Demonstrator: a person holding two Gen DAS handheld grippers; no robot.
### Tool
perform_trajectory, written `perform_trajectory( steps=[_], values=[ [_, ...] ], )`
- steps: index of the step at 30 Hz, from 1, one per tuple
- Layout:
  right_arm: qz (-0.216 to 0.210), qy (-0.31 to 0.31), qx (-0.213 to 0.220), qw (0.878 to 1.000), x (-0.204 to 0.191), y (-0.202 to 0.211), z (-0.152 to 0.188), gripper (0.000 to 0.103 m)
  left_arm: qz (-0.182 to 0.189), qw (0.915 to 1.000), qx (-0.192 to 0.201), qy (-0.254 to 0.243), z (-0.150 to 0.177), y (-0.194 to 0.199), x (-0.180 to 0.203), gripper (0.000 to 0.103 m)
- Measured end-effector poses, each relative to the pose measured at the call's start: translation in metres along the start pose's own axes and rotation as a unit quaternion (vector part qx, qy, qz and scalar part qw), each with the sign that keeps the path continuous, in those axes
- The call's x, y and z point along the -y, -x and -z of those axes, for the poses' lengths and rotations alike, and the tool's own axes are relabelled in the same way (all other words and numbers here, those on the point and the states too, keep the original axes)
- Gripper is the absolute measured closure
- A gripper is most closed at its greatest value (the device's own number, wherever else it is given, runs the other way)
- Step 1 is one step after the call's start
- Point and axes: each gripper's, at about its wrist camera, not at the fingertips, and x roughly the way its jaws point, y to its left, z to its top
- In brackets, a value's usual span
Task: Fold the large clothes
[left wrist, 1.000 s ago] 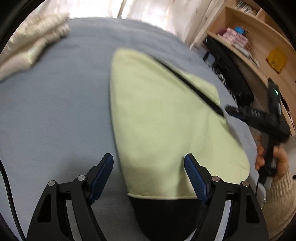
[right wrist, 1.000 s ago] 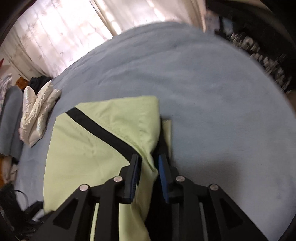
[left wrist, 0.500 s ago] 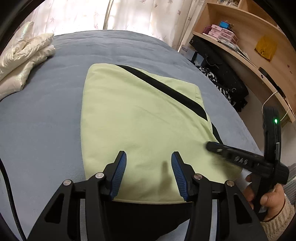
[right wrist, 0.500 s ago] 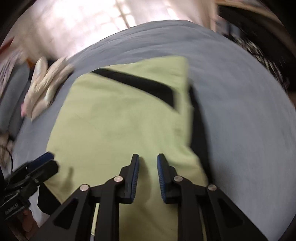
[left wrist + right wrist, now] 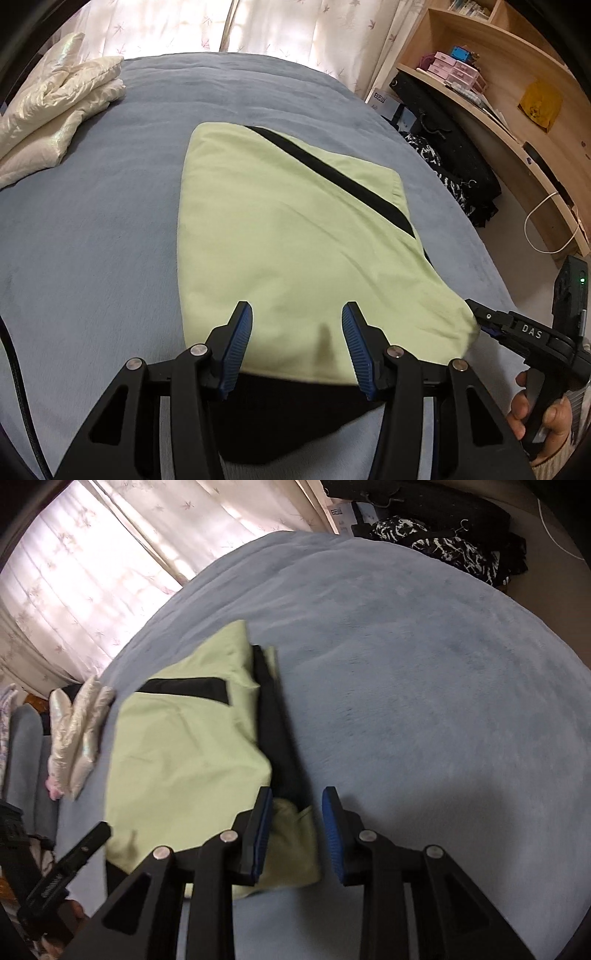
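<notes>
I am looking down at the pale green folded garment with a black diagonal stripe [image 5: 295, 236], which is lying on the grey-blue plush bed cover [image 5: 92, 229], toward the cover's near edge, with a black layer of the same garment showing from under its near end. My left gripper [image 5: 297, 332] is hovering over the garment's near edge with its blue-padded jaws standing apart and pressing on nothing. My right gripper [image 5: 297, 812] is sitting at the garment's near right corner, its jaws opening; a fold of green cloth is lying in the gap, but the pads are not squeezing it. A crumpled cream-white quilted garment [image 5: 55, 122] is lying at the cover's far left corner. A curved wooden shelf unit [image 5: 517, 103] is standing beyond the cover's right edge.
</notes>
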Motion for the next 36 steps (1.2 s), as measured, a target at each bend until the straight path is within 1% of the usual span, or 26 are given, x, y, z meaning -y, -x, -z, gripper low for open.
perform_trajectory(
  steps=[3,5,8,13,17,19,20,21,23,24,25,26,27,28,29,31,33,34,36],
  values=[
    [-0.017,0.004,0.008,1.0,-0.013,0.011,0.01,0.074,-0.005,0.9999,0.009,-0.01,0.004,0.016,0.006,0.054],
    [-0.016,0.016,0.011,1.0,-0.022,0.018,0.018,0.074,-0.004,0.9998,0.013,-0.014,0.006,0.028,0.011,0.054],
    [-0.018,0.032,0.01,0.999,-0.034,0.03,0.029,0.065,-0.005,0.9996,0.019,-0.018,0.008,0.045,0.016,0.054],
    [-0.036,0.047,0.01,0.998,-0.05,0.051,0.04,0.065,-0.012,0.9991,0.027,-0.03,0.013,0.07,0.023,0.054],
    [-0.036,0.083,0.028,0.996,-0.07,0.073,0.044,0.064,-0.01,0.9991,0.026,-0.033,0.014,0.084,0.024,0.054],
    [-0.035,0.111,0.034,0.993,-0.084,0.083,0.043,0.056,-0.01,0.999,0.024,-0.036,0.013,0.091,0.024,0.053],
    [-0.034,0.121,0.036,0.991,-0.09,0.087,0.041,0.046,-0.011,0.999,0.024,-0.037,0.012,0.094,0.022,0.052],
    [-0.032,0.132,0.039,0.99,-0.095,0.091,0.04,0.038,-0.011,0.9989,0.027,-0.038,0.011,0.097,0.02,0.049],
    [-0.029,0.157,0.046,0.986,-0.104,0.097,0.034,0.034,-0.018,0.9986,0.033,-0.038,0.008,0.101,0.014,0.044],
    [-0.028,0.168,0.047,0.984,-0.107,0.099,0.031,0.032,-0.019,0.9986,0.033,-0.037,0.007,0.103,0.01,0.04],
    [-0.029,0.178,0.049,0.982,-0.109,0.1,0.027,0.03,-0.016,0.999,0.029,-0.031,0.004,0.103,0.003,0.038],
    [-0.036,0.189,0.05,0.98,-0.111,0.099,0.022,0.021,-0.014,0.9994,0.024,-0.022,0.001,0.102,-0.004,0.038],
    [-0.044,0.197,0.053,0.978,-0.112,0.099,0.019,0.007,-0.01,0.9997,0.018,-0.01,-0.002,0.099,-0.013,0.037],
    [-0.052,0.206,0.057,0.975,-0.112,0.098,0.015,0.0,-0.007,0.9999,0.014,0.001,-0.004,0.097,-0.019,0.037],
    [-0.057,0.216,0.063,0.973,-0.113,0.097,0.012,0.0,-0.004,0.9998,0.006,0.017,-0.006,0.092,-0.027,0.037],
    [-0.046,0.234,0.058,0.97,-0.113,0.086,0.002,0.0,0.005,0.9988,-0.012,0.047,-0.011,0.077,-0.044,0.037],
    [-0.025,0.238,0.03,0.97,-0.108,0.066,-0.008,0.0,0.013,0.9972,-0.029,0.067,-0.015,0.059,-0.056,0.037],
    [-0.011,0.238,0.01,0.971,-0.104,0.052,-0.014,0.0,0.018,0.9965,-0.035,0.074,-0.016,0.05,-0.06,0.037],
    [0.011,0.235,-0.012,0.972,-0.095,0.03,-0.023,0.0,0.024,0.9949,-0.05,0.085,-0.018,0.032,-0.067,0.037]
  ],
)
